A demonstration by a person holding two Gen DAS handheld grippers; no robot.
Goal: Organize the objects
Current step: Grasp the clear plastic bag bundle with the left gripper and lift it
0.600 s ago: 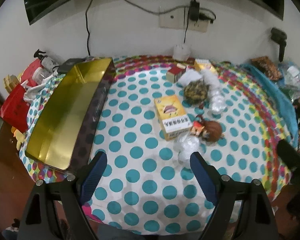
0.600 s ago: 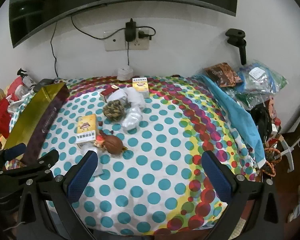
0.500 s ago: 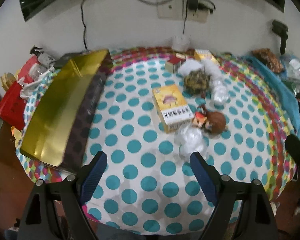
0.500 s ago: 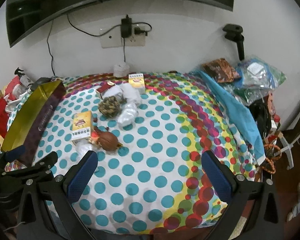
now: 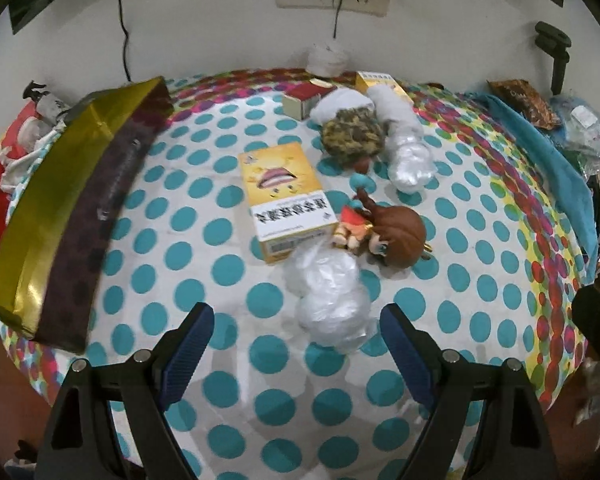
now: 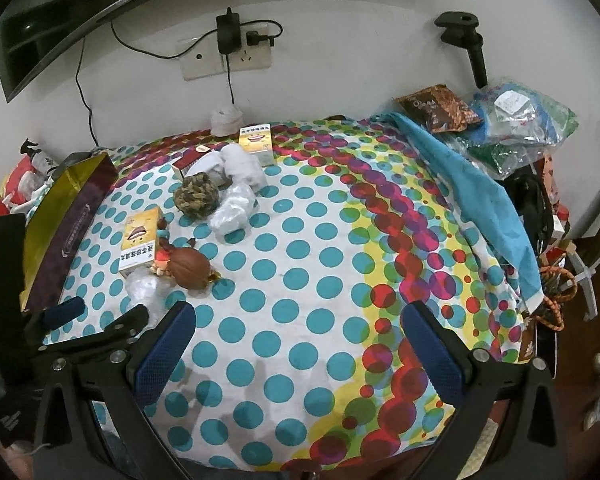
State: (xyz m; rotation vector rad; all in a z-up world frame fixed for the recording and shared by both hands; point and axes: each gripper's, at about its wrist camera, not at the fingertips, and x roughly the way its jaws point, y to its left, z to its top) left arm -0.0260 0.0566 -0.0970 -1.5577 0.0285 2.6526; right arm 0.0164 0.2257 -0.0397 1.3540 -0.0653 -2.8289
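Note:
On a dotted tablecloth (image 5: 204, 240) lie a yellow box (image 5: 284, 200) (image 6: 140, 244), a brown-haired doll (image 5: 384, 232) (image 6: 184, 266), crumpled clear plastic (image 5: 328, 300) (image 6: 140, 290), a mottled knitted ball (image 5: 354, 136) (image 6: 196, 198), white wrapped bundles (image 5: 404, 148) (image 6: 236, 210), a red box (image 5: 304, 98) and a second yellow box (image 6: 256, 144). My left gripper (image 5: 296, 344) hangs open just short of the near plastic, nothing between its fingers. My right gripper (image 6: 296, 340) is open over bare cloth to the right of the pile. The left gripper's finger (image 6: 66, 310) shows in the right wrist view.
A long gold and dark-purple box (image 5: 64, 208) (image 6: 64, 224) lies along the table's left side. A blue cloth (image 6: 472, 192) and plastic bags (image 6: 516, 120) crowd the right edge. Red bags and a bottle (image 5: 40, 100) sit at far left. A wall socket with cables (image 6: 228, 52) is behind.
The left gripper has moved forward and lower toward the pile, so the yellow box, doll and plastic look larger and nearer. The right gripper has shifted slightly. Nothing on the table moved.

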